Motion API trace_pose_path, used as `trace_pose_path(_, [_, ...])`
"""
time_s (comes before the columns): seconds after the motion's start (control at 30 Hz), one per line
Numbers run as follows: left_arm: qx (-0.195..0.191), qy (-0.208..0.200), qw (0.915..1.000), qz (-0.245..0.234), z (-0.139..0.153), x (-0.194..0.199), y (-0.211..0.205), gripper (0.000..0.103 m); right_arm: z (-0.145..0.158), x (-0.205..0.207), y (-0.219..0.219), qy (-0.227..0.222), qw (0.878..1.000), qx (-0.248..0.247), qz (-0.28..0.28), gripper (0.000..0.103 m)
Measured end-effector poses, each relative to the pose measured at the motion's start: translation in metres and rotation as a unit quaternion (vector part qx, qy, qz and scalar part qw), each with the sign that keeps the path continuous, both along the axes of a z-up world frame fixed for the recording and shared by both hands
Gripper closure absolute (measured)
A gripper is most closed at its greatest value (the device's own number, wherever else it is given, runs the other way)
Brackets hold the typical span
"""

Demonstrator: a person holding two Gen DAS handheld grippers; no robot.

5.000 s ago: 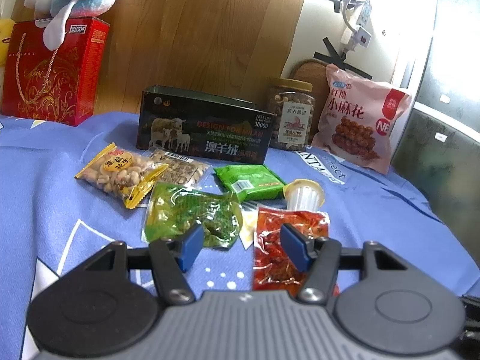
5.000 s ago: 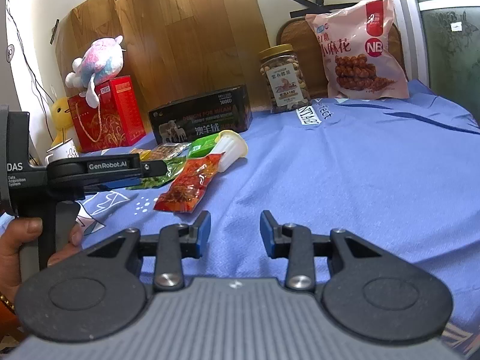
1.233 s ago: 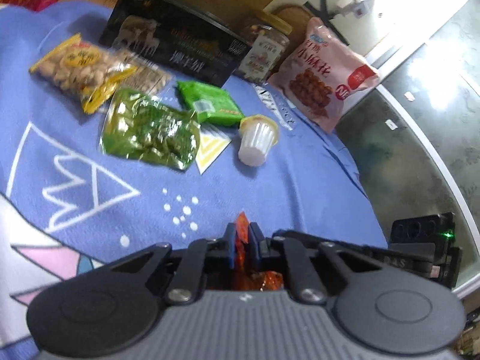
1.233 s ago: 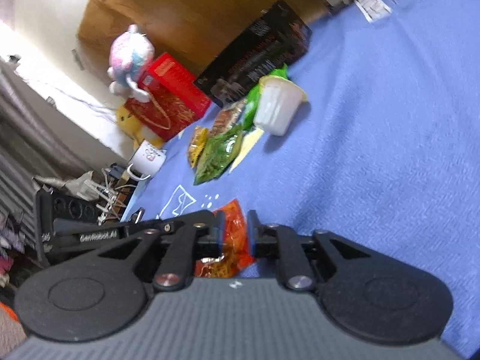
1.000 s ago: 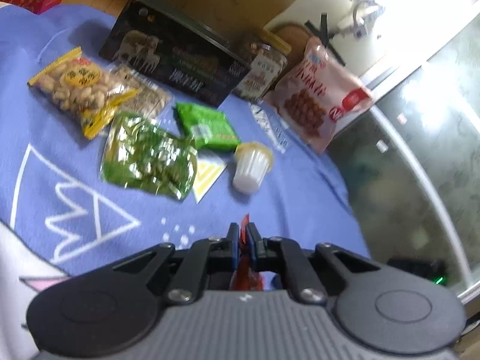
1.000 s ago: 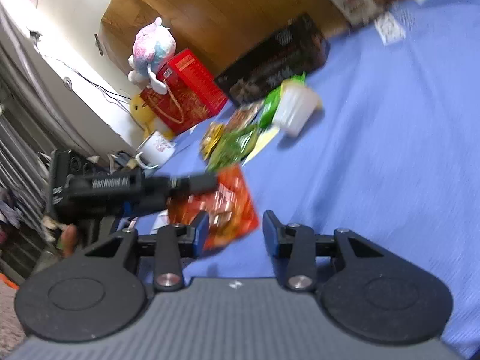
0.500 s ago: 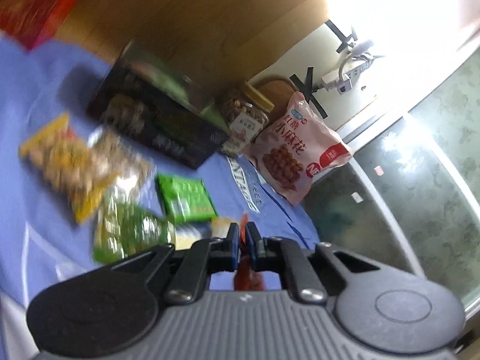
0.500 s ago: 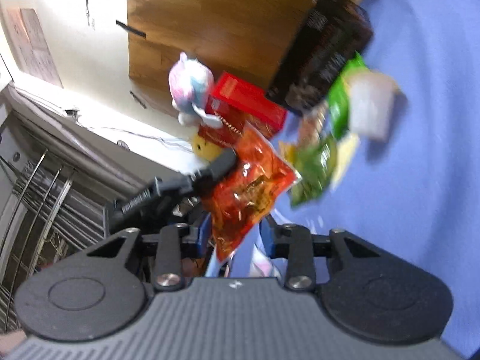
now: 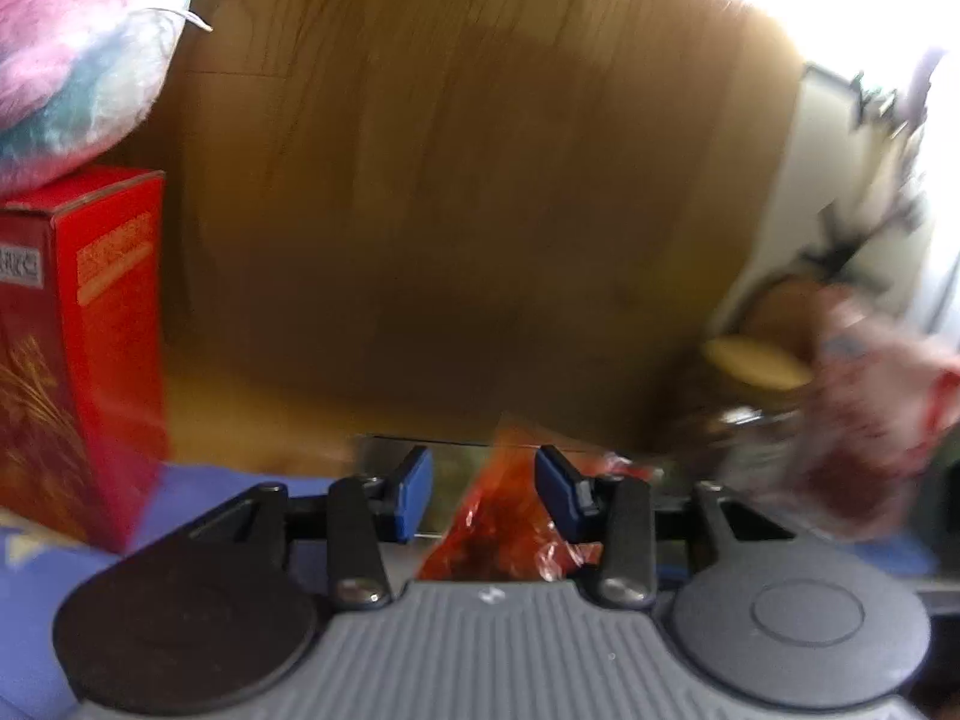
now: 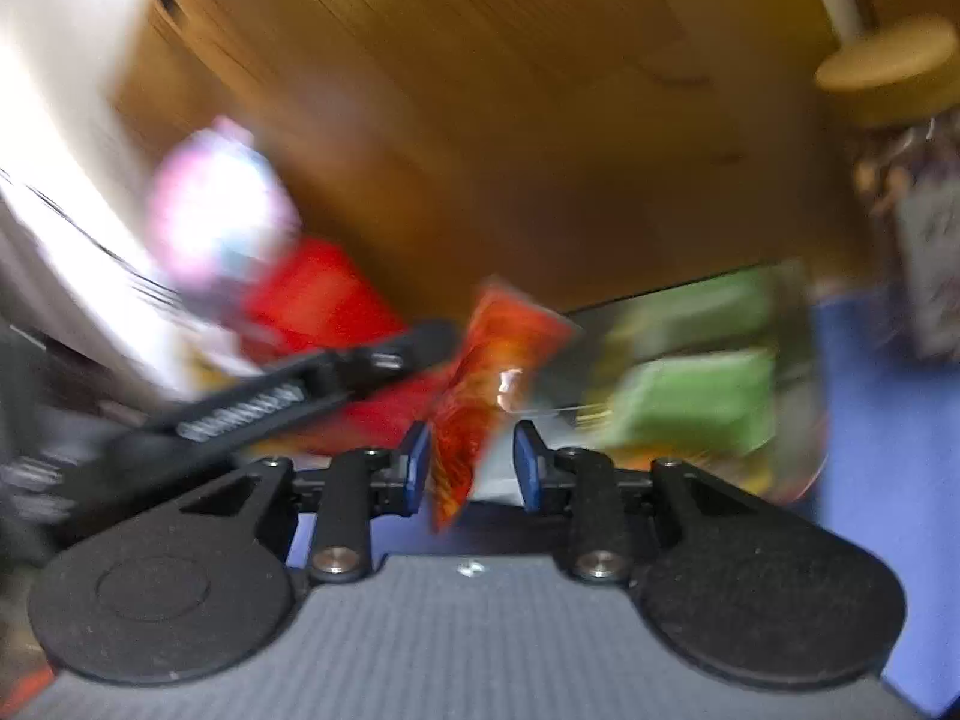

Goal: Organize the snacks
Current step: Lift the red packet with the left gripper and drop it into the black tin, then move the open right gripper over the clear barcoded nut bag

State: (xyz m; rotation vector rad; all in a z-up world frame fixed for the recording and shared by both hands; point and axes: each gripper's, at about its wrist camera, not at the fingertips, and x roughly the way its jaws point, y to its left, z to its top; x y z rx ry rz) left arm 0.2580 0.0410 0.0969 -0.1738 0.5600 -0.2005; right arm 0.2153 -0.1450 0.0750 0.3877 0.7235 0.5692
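Observation:
The red-orange snack packet [image 9: 498, 519] stands between the pads of my left gripper [image 9: 485, 489]. Those jaws are opening, with a gap on each side of the packet, so the pads do not press it. In the right wrist view the same packet [image 10: 480, 384] hangs between the pads of my right gripper [image 10: 471, 468], close to the left pad. These jaws are opening too and do not clamp it. The left gripper [image 10: 438, 339] reaches in from the left, its tip at the packet's top corner. Both views are blurred, and I cannot tell what bears the packet.
A red gift box [image 9: 90, 348] with a plush toy [image 9: 78, 60] on top stands at the left, against a wooden board [image 9: 480, 180]. A lidded jar [image 9: 756, 360] and a pink bag [image 9: 870, 420] are at the right. A green packet [image 10: 696, 396] lies by a dark tin on the blue cloth [image 10: 870, 420].
Both grippers rose and swung toward the wooden board and the red box. The left jaws, shut on the red packet before, have parted. The packet now sits between both grippers' pads.

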Motion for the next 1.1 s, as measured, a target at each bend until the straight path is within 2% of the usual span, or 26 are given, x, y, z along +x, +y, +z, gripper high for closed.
trace_pose_path(0.03, [0.012, 0.002, 0.9999, 0.010, 0.000, -0.001, 0.002, 0.065, -0.002, 0.003, 0.004, -0.004, 0.999, -0.034, -0.010, 0.069])
trace_pose_path(0.07, [0.010, 0.001, 0.9999, 0.010, 0.003, -0.005, 0.005, 0.065, 0.000, 0.002, 0.002, -0.014, 0.999, -0.049, -0.015, 0.069])
trace_pose_path(0.13, [-0.006, -0.018, 0.9998, -0.003, 0.012, -0.030, 0.018, 0.065, 0.005, -0.015, -0.016, -0.039, 0.998, -0.038, -0.017, 0.069])
trace_pose_path(0.2, [-0.006, -0.017, 0.9996, -0.023, 0.015, -0.056, 0.028, 0.064, 0.008, -0.037, -0.030, -0.042, 0.999, -0.009, -0.002, 0.069])
trace_pose_path(0.33, [0.009, 0.029, 0.9985, -0.046, -0.004, -0.084, 0.039, 0.063, -0.017, -0.068, -0.034, 0.009, 0.999, 0.009, 0.032, 0.069])
trace_pose_path(0.43, [0.041, 0.069, 0.9967, -0.016, -0.023, -0.088, 0.051, 0.060, -0.041, -0.074, -0.019, 0.062, 0.997, 0.016, 0.044, 0.069])
trace_pose_path(0.53, [0.006, 0.122, 0.9925, 0.000, -0.040, -0.090, 0.073, 0.059, -0.047, -0.078, -0.004, 0.095, 0.993, 0.031, 0.061, 0.069])
trace_pose_path(0.6, [-0.012, 0.140, 0.9901, -0.002, -0.048, -0.091, 0.080, 0.057, -0.047, -0.082, 0.009, 0.101, 0.992, 0.025, 0.074, 0.069])
trace_pose_path(0.63, [-0.014, 0.142, 0.9897, -0.003, -0.051, -0.090, 0.081, 0.056, -0.045, -0.087, 0.014, 0.093, 0.993, 0.015, 0.075, 0.069])
trace_pose_path(0.7, [0.001, 0.134, 0.9909, 0.000, -0.053, -0.089, 0.079, 0.046, -0.043, -0.089, 0.018, 0.078, 0.995, 0.001, 0.063, 0.069])
trace_pose_path(0.77, [0.025, 0.144, 0.9893, 0.007, -0.064, -0.083, 0.077, 0.049, -0.046, -0.088, 0.021, 0.079, 0.995, 0.014, 0.051, 0.069])
trace_pose_path(0.8, [0.018, 0.161, 0.9867, 0.007, -0.069, -0.079, 0.078, 0.054, -0.049, -0.085, 0.025, 0.078, 0.996, 0.011, 0.042, 0.069])
trace_pose_path(0.83, [0.005, 0.172, 0.9852, 0.004, -0.074, -0.080, 0.078, 0.054, -0.053, -0.083, 0.028, 0.078, 0.996, 0.004, 0.031, 0.069])
trace_pose_path(0.87, [0.010, 0.164, 0.9865, 0.001, -0.074, -0.085, 0.075, 0.056, -0.058, -0.083, 0.025, 0.083, 0.996, 0.008, 0.024, 0.069])
trace_pose_path(0.93, [0.021, 0.169, 0.9851, -0.022, -0.074, -0.102, 0.062, 0.056, -0.065, -0.091, 0.021, 0.095, 0.995, 0.029, 0.030, 0.069])
trace_pose_path(1.0, [0.042, 0.176, 0.9825, -0.045, -0.072, -0.123, 0.047, 0.055, -0.065, -0.104, 0.018, 0.084, 0.996, 0.013, 0.028, 0.069])
trace_pose_path(1.1, [0.048, 0.176, 0.9798, -0.081, -0.062, -0.145, 0.038, 0.054, -0.060, -0.117, 0.000, 0.073, 0.997, 0.009, 0.019, 0.070])
